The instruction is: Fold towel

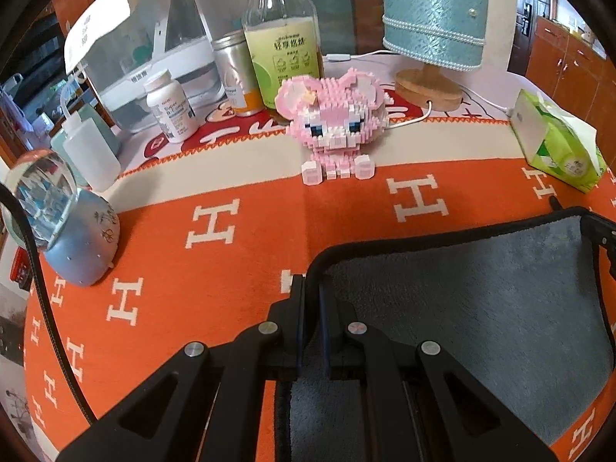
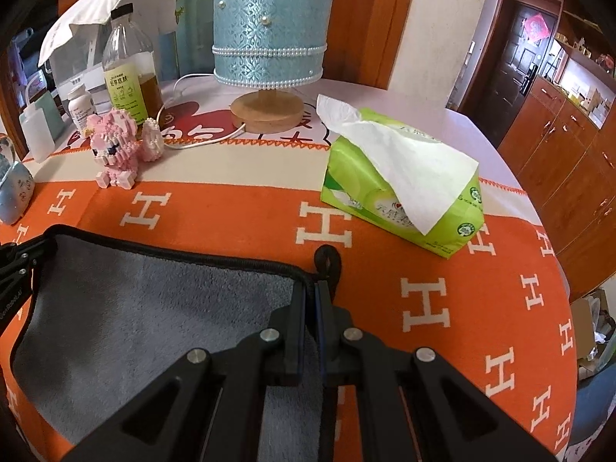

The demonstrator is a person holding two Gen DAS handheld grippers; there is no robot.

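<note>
Grey towel [image 1: 481, 300] spread over the orange cloth [image 1: 231, 254] of the bench, filling the lower right of the left view and the lower left of the right view. Black hem along the far edge, small hanging loop [image 2: 328, 260] at the far right corner.

Left claw [image 1: 312, 296] at the bottom centre of its frame, jaws pressed together on the far left corner of the towel, hem caught between them. Right claw [image 2: 311, 296] at the bottom centre of its frame, jaws likewise clamped on the far right corner, just below the loop. Far edge stretched between the two corners, slightly raised, so probably the start of a fold toward the near side.

Possible troubles from here:
- Thin grip only on the hem; a quick pull or uneven lifting likely to let one corner slip out, leaving a crooked fold.
- Loop free beside the right jaws; may hook on a finger and drag the corner on release.
- Orange cloth under the towel soft and loose; a low drag may wrinkle it and disturb the things standing on it.
- Tissue pack [image 2: 404, 196] near, at the right of the right view; a wide swing could push it.
- Pink brick toy [image 1: 333, 131] and snow globe [image 1: 65, 219] well apart, at the upper centre and left edge of the left view; danger only with a large forward move. Lamp [image 2: 267, 38] and bottle [image 1: 283, 38] further behind.
</note>
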